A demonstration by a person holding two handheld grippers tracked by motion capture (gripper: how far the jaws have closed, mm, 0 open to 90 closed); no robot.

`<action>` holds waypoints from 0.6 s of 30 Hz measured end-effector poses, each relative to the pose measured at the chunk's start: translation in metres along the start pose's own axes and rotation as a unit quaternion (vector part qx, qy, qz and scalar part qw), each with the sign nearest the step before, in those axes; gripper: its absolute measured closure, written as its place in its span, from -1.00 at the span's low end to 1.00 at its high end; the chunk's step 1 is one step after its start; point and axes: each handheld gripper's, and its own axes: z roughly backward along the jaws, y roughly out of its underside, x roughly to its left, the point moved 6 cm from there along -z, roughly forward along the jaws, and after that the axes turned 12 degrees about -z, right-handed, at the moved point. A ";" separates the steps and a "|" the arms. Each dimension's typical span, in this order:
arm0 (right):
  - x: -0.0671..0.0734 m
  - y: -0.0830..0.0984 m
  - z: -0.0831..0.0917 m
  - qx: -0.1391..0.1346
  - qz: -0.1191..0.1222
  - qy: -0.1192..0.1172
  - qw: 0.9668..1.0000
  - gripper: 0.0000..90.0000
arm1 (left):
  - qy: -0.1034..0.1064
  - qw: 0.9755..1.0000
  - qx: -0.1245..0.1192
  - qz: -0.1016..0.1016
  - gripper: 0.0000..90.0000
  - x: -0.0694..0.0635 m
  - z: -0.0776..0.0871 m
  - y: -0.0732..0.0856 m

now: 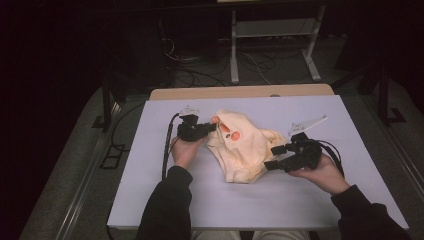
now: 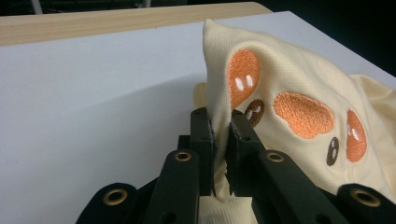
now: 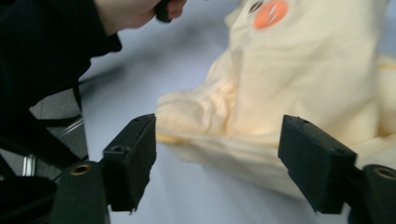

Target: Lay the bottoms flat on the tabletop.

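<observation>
Cream garment [image 1: 245, 147] with orange and brown embroidered patches lies crumpled near the middle of the white bench [image 1: 150, 190], its far left part pulled up into a peak. Left tool [image 1: 212, 127] sits at the garment's far left edge, and in the left gripper view [image 2: 220, 140] its two black jaws stand close together, clamped on a fold of the cream fabric [image 2: 299, 79] just below an orange patch. Right tool [image 1: 274, 157] hovers at the garment's near right edge, gripped by the person's right hand [image 1: 325, 175]. In the right gripper view [image 3: 217, 161] its jaws stand wide apart with nothing pressed between them; the garment's hem [image 3: 261, 140] lies just beyond the gap, untouched by either pad. The person's left hand [image 1: 185, 150] rests on the bench under its tool.
</observation>
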 end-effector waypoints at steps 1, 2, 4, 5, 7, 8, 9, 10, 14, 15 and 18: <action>-0.002 -0.004 0.000 -0.002 -0.001 0.000 1.000 -0.56 | 0.000 1.000 0.001 -0.001 0.80 0.000 0.000 0.000; -0.004 -0.008 0.000 -0.001 0.002 -0.009 1.000 -0.67 | 0.000 1.000 0.002 -0.002 0.80 0.000 0.000 -0.001; -0.012 -0.019 -0.001 -0.010 -0.002 -0.015 1.000 -0.72 | -0.003 1.000 0.006 -0.010 0.80 0.000 0.000 -0.001; -0.012 -0.019 -0.001 -0.010 -0.002 -0.015 1.000 -0.72 | -0.004 1.000 0.010 -0.015 0.80 0.000 0.000 -0.001; -0.018 -0.027 -0.002 -0.019 -0.003 -0.011 1.000 -0.72 | -0.004 1.000 0.010 -0.016 0.80 0.000 -0.001 -0.002; -0.021 -0.031 -0.002 -0.023 -0.006 -0.008 1.000 -0.72 | -0.004 1.000 0.010 -0.017 0.80 0.000 -0.001 -0.003; -0.023 -0.035 -0.003 -0.026 -0.008 -0.006 1.000 -0.72 | -0.004 1.000 0.009 -0.017 0.80 0.000 -0.001 -0.003; -0.026 -0.039 -0.004 -0.029 -0.009 -0.001 1.000 -0.72 | -0.004 1.000 0.009 -0.018 0.80 0.000 -0.001 -0.003; -0.036 -0.051 -0.009 -0.028 -0.012 0.016 0.999 -0.72 | -0.002 1.000 0.010 -0.016 0.80 0.000 -0.001 -0.003; -0.038 -0.054 -0.010 -0.030 -0.015 0.019 0.999 -0.72 | -0.002 1.000 0.009 -0.016 0.80 0.000 -0.001 -0.003; -0.045 -0.063 -0.013 -0.038 -0.014 0.036 0.999 -0.72 | -0.003 1.000 0.008 -0.016 0.80 0.000 -0.001 -0.003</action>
